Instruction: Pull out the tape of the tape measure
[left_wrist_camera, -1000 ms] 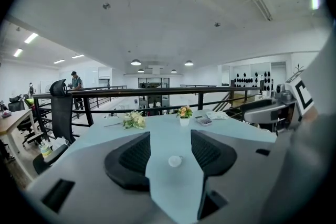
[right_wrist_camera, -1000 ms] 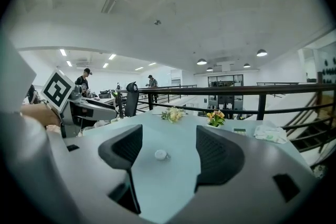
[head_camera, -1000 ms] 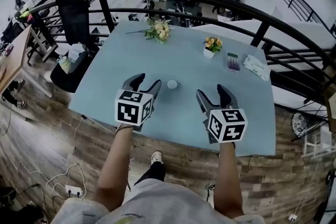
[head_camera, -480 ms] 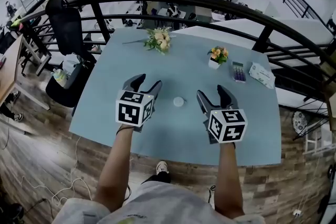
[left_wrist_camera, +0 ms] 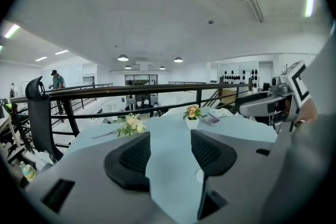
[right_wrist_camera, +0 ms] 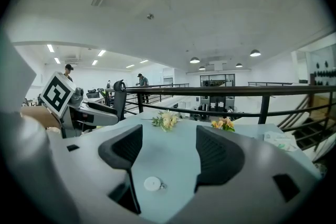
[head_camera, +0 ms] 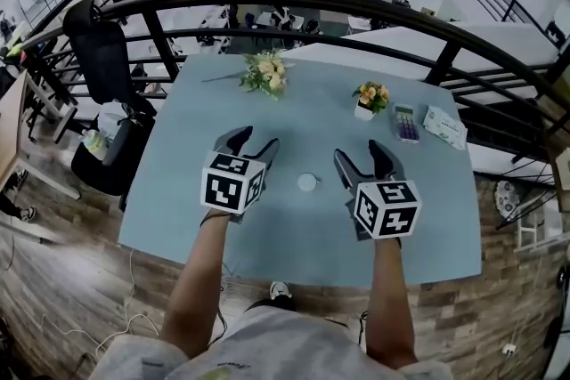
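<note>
Left gripper (head_camera: pixel 254 138) and right gripper (head_camera: pixel 360 152) jaws stand wide apart, empty, the tape measure (head_camera: pixel 307 182) untouched between them.

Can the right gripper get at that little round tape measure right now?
Probably yes: the right gripper is open and empty, and the tape measure lies just beside it with only bare table between them.

The left gripper (head_camera: pixel 254 139) and right gripper (head_camera: pixel 360 154) have advanced alongside the tape measure (head_camera: pixel 307 182).
</note>
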The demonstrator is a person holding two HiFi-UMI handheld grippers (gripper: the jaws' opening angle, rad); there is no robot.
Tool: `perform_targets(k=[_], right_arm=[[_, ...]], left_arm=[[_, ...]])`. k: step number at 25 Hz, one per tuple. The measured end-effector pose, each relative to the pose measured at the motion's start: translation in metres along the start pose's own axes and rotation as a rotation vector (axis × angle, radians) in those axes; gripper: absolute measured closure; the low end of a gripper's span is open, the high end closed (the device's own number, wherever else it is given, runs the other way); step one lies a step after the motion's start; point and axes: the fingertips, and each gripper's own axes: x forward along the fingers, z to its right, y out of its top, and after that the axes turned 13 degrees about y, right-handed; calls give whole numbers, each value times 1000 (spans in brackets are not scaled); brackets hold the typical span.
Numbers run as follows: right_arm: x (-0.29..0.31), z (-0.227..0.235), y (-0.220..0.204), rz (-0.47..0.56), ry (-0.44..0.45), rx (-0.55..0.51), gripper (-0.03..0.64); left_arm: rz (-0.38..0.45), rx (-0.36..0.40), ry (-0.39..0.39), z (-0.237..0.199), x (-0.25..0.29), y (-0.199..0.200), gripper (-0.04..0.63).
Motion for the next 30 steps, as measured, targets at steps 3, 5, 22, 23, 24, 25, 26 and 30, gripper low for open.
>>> perform_targets(k=[3,5,22,23,24,25,26,30], right_arm=[[2,3,-4,-9,-4,11,314],[4,4,-10,-22,-4,20,314],[6,22,-53,-82,-26,78,314],[6,23,-56,-84,-29,82,315],[6,24,-58,-85,-32,87,314],[6,25,-60,-86,-35,90,315],[6,27,-62,-87,-37,93,314],[7,33,-72,-95,-46,104,314]], left_arm=[[-23,37,-41,10,10,-8,354],[-45,59,-83,21,16,-16,353],[-213,369,-420,111,66,-90,339],[-224,378,-435,113,68,-94,336],[-235,388,-451,116,69,-99,334],[-247,399,-467,119,70,-104,331],[-259,411,-483,122,71,-108,330],[-302,461,-537,133,77,-128,326]])
